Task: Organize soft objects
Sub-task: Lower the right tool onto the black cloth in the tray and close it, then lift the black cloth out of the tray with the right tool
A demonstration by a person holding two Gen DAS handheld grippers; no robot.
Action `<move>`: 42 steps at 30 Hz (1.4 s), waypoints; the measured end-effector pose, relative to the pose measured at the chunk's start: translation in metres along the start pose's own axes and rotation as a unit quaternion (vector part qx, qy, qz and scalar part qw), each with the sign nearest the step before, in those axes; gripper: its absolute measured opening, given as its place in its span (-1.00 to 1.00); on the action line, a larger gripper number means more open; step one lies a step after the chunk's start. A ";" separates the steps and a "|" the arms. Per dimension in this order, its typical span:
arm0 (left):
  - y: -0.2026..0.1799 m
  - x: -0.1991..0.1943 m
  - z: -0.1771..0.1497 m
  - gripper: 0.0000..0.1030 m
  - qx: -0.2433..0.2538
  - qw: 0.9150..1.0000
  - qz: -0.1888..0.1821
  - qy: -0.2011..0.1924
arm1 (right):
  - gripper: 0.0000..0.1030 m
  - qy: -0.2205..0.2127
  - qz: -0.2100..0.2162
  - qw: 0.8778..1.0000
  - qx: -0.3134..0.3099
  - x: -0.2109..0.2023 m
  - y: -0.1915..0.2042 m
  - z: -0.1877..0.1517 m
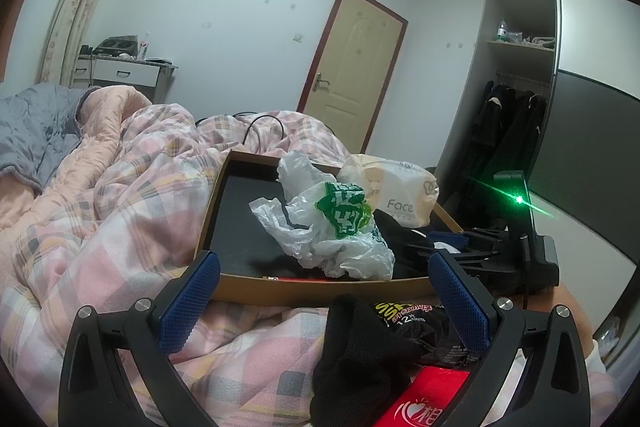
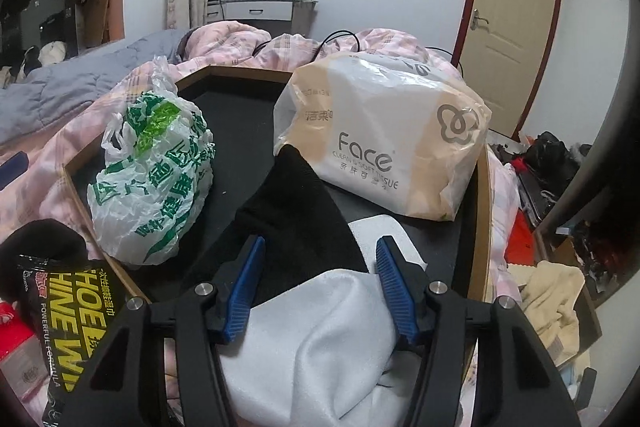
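Note:
A brown-rimmed tray (image 2: 482, 187) with a black floor lies on the bed. In it are a white plastic bag with green print (image 2: 156, 163), a Face tissue pack (image 2: 384, 139), a black sock (image 2: 296, 203) and a white cloth (image 2: 320, 327). My right gripper (image 2: 322, 241) hangs over the tray's near end. Its jaws stand partway apart, with the white cloth bunched between them over the sock. My left gripper (image 1: 324, 267) is wide open and holds nothing. It sits just before the tray's near rim (image 1: 320, 291), above a second black sock (image 1: 356, 355).
A black shoe-wipe packet (image 1: 420, 331) and a red pack (image 1: 424, 403) lie beside the loose sock. A rumpled pink checked quilt (image 1: 120, 207) covers the bed, with a grey blanket (image 1: 32, 135) at the far left. A door and a wardrobe stand behind.

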State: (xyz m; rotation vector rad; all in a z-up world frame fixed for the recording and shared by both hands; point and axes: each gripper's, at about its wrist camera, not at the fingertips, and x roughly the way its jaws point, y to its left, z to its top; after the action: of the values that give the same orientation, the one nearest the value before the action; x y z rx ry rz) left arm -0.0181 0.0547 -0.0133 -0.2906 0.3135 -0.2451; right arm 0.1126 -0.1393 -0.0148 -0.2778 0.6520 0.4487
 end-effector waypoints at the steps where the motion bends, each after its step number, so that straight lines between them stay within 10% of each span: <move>1: 0.000 0.000 0.000 1.00 0.000 1.000 0.000 0.000 | 0.02 -0.002 0.000 1.000 0.000 -0.001 0.000 0.000; 13: 0.000 0.000 0.000 1.00 -0.001 1.000 0.000 0.000 | -0.80 -0.051 0.022 0.996 0.071 -0.017 -0.024 -0.002; 29: 0.000 0.001 -0.001 1.00 -0.002 1.000 0.000 0.002 | -0.80 -0.189 0.163 0.959 0.138 -0.081 -0.018 -0.005; 42: 0.000 0.001 -0.001 1.00 -0.001 1.000 0.000 0.001 | -0.81 -0.172 0.158 0.972 0.018 -0.105 0.009 -0.006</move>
State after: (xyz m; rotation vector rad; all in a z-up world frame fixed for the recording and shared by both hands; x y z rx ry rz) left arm -0.0177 0.0545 -0.0140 -0.2925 0.3162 -0.2452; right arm 0.0314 -0.1661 0.0465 -0.0567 0.3632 0.7706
